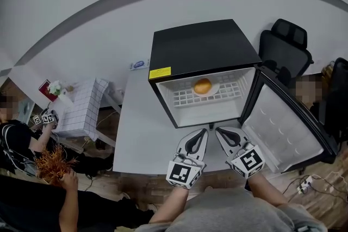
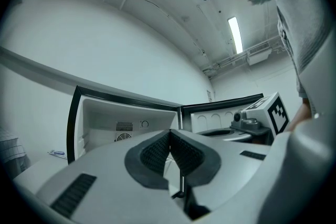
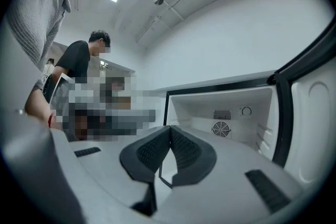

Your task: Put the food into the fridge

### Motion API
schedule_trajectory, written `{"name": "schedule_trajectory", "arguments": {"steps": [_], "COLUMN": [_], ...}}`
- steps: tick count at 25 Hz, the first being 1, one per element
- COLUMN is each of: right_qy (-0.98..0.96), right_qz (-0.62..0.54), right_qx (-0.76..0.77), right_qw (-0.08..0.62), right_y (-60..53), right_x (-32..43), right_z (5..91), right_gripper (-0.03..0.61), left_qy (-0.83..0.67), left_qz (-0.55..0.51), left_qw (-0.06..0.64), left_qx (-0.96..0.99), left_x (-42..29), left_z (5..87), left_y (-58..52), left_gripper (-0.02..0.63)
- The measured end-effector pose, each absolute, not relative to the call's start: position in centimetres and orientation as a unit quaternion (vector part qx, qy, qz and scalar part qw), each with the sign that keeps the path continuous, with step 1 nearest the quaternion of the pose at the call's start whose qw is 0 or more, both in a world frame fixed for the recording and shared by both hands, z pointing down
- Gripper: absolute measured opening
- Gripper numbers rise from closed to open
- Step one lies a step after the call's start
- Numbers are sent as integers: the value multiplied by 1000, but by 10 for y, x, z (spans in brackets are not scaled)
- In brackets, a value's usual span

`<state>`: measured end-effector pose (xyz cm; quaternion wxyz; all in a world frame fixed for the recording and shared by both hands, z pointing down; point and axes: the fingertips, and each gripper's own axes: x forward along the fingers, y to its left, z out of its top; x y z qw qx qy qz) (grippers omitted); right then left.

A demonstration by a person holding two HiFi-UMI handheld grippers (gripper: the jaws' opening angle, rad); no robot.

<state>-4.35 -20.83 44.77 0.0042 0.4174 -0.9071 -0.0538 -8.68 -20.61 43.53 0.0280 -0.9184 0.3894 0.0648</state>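
A small black fridge (image 1: 204, 49) stands on the grey table (image 1: 138, 133) with its door (image 1: 285, 125) swung open to the right. An orange bun-like food (image 1: 203, 86) lies on a white plate (image 1: 214, 89) on the white wire shelf inside. My left gripper (image 1: 202, 131) hangs just in front of the fridge opening, shut and empty. My right gripper (image 1: 218, 130) is beside it, also shut with nothing held. Both gripper views look into the white fridge interior (image 2: 123, 123) (image 3: 226, 113) past shut jaws (image 2: 170, 134) (image 3: 170, 129).
A black office chair (image 1: 285, 43) stands behind the fridge at right. A white grid-patterned box (image 1: 84, 108) sits left of the table. Two people (image 1: 22, 138) sit at the left, one holding an orange tuft (image 1: 51, 163). A power strip (image 1: 304, 185) lies on the floor at right.
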Motion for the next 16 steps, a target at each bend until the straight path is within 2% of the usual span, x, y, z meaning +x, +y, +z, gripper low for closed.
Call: {"name": "schedule_trajectory", "arguments": {"steps": [16], "right_qy": [-897], "right_qz": [-60], "right_qx": [437], "right_qw": [0], "right_y": [-210], "right_x": [-27], "right_z": [442], "right_gripper": [12], "left_qy": [366], "left_qz": [65], "left_qw": [34], "left_qx": [-928], "left_x": [-68], "left_z": [433], "left_y": [-206], "left_gripper": [11]}}
